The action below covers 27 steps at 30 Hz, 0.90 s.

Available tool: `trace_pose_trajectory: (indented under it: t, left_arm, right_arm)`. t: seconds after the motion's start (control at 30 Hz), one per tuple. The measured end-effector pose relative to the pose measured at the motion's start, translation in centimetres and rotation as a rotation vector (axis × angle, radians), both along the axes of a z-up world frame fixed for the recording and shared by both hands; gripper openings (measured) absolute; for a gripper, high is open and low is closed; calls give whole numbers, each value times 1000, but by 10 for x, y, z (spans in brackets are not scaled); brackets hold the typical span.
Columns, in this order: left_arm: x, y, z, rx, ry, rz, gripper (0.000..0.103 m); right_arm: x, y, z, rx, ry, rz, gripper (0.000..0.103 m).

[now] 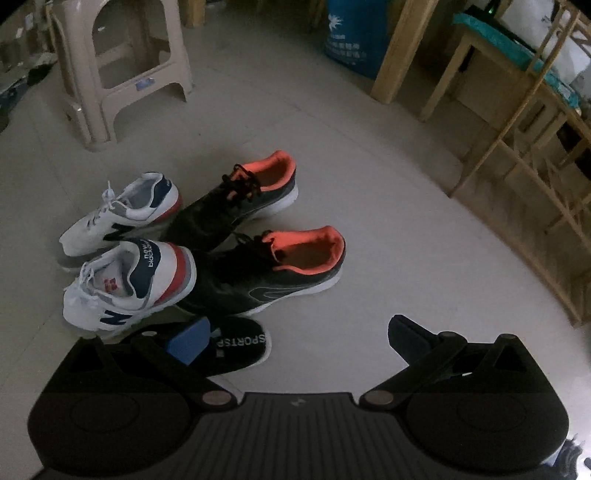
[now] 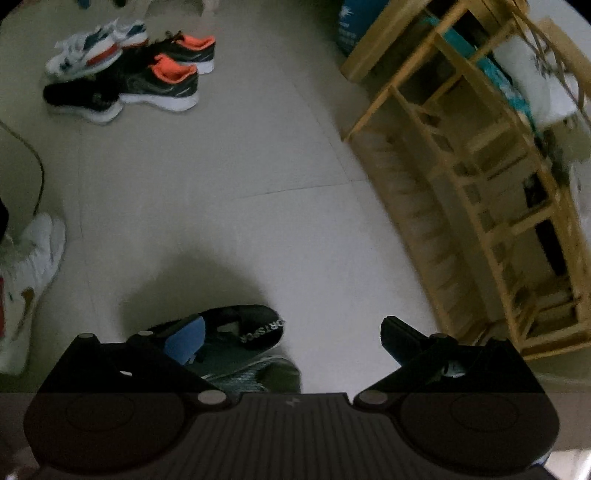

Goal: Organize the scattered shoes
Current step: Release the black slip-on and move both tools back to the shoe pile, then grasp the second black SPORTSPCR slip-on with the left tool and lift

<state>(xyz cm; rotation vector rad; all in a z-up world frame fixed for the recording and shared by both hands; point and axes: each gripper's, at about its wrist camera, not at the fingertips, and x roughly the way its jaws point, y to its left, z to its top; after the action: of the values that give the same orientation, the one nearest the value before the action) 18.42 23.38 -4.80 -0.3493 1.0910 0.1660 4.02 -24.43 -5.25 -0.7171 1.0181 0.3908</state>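
In the left wrist view a white, navy and red sneaker pair (image 1: 129,288) lies beside a black pair with orange lining (image 1: 273,273). A black slip-on lettered SPORTS (image 1: 240,345) lies just in front of them, its heel end partly behind my left gripper's blue-padded finger (image 1: 188,338). The left gripper (image 1: 299,338) is open and no pad touches the shoe. In the right wrist view the right gripper (image 2: 293,341) is wide open above a second black SPORTS slip-on (image 2: 243,330) on the floor. The shoe pile (image 2: 125,70) is far off at upper left.
A slatted wooden shoe rack (image 2: 480,206) runs along the right; it also shows as the rack (image 1: 535,206). A beige plastic stool (image 1: 122,62) stands behind the pile, a blue bag (image 1: 351,33) further back. A white shoe (image 2: 33,266) lies at the left edge, and a grey knit object (image 2: 258,374) under the slip-on.
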Motion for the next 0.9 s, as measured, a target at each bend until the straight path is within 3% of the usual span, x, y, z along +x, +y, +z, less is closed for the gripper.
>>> trace_pose_trajectory:
  t: [0.1, 0.17, 0.27, 0.37, 0.4, 0.5, 0.63, 0.77, 0.9]
  left_arm:
    - [5, -14, 9, -89, -15, 29, 103]
    - [13, -27, 12, -101, -24, -12, 103]
    - [24, -54, 22, -24, -54, -133, 103]
    - [31, -68, 28, 31, -75, -205, 103]
    - [35, -69, 29, 46, -73, -215, 103]
    - [46, -63, 44, 68, -74, -199, 103]
    - [51, -49, 62, 142, -148, -241, 103]
    - [58, -31, 35, 182, -91, -322, 103]
    - [61, -8, -29, 186, 24, -398, 103]
  right_arm:
    - [2, -20, 12, 50, -11, -30, 103]
    - [-1, -34, 23, 64, -53, -21, 103]
    - [-10, -58, 42, 107, -124, -26, 103]
    - [-24, -83, 75, 281, -119, -75, 103]
    - [-31, -91, 95, 373, -107, -117, 103]
    - [-45, -90, 146, 498, -106, -146, 103]
    - [-57, -66, 204, 543, -144, -74, 103]
    - [-57, -42, 226, 583, -178, -44, 103]
    - [-50, -39, 193, 662, -163, -85, 103]
